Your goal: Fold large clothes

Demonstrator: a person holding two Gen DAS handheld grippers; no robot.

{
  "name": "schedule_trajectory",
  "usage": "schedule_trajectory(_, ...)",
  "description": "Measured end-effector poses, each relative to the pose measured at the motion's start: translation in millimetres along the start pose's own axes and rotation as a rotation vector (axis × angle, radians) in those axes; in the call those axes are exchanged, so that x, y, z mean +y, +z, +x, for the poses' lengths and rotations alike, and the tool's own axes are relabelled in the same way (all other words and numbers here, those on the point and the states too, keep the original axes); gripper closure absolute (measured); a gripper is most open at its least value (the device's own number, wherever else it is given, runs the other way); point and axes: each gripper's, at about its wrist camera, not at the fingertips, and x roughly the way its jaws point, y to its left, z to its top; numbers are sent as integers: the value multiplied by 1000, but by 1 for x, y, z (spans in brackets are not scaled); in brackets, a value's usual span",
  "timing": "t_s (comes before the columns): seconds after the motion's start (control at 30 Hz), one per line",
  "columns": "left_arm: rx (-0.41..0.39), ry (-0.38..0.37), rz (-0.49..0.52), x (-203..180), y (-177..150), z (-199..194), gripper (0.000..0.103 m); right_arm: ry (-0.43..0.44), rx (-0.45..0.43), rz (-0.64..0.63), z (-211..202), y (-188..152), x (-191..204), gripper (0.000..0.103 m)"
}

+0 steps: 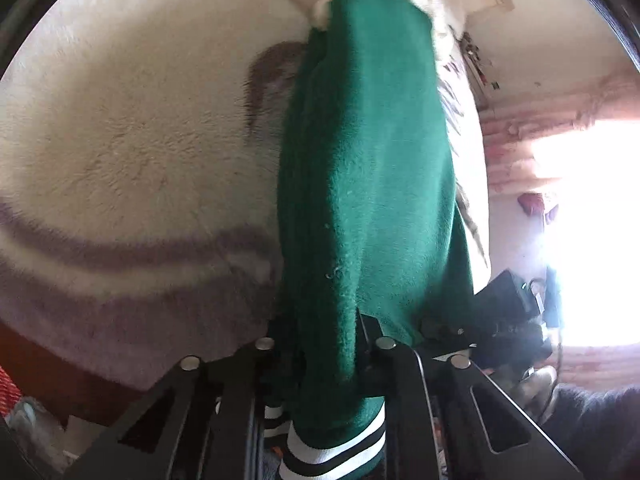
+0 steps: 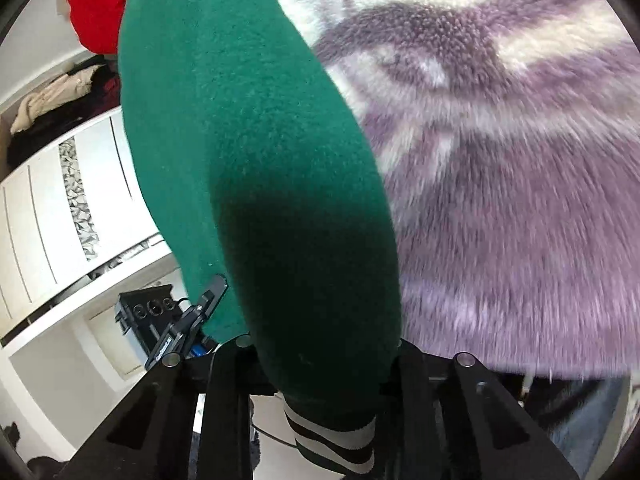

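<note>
Left gripper point(image 1: 328, 344) and right gripper point(image 2: 320, 352) both clamp the green fleece garment with striped cuffs point(image 1: 368, 168), above the fluffy cream-and-purple blanket point(image 1: 120, 160).

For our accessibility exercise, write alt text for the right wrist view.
A green fleece sleeve with a black-and-white striped cuff runs between the right hand-held gripper fingers, above a fluffy purple-and-cream blanket. White drawers stand at left.
</note>
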Motion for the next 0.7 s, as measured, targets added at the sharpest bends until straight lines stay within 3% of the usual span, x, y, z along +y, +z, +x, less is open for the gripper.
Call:
schedule_trajectory(0.13,30,-18,-127,6,-38,-15,90,-50,75,-10,-11,-35,11,78)
schedule_trajectory(0.27,53,-21,-147,-3,-37,-38,90,-27,128,68,-16,-67,6,77)
schedule_trajectory(0.4,45,-15,-93,-24,1,-57,90,51,127,39,-37,-62,29,78)
schedule_trajectory(0.7,-107,-161,-92,-69,114,-75,90,260,95,-64,-88,-10,133,78)
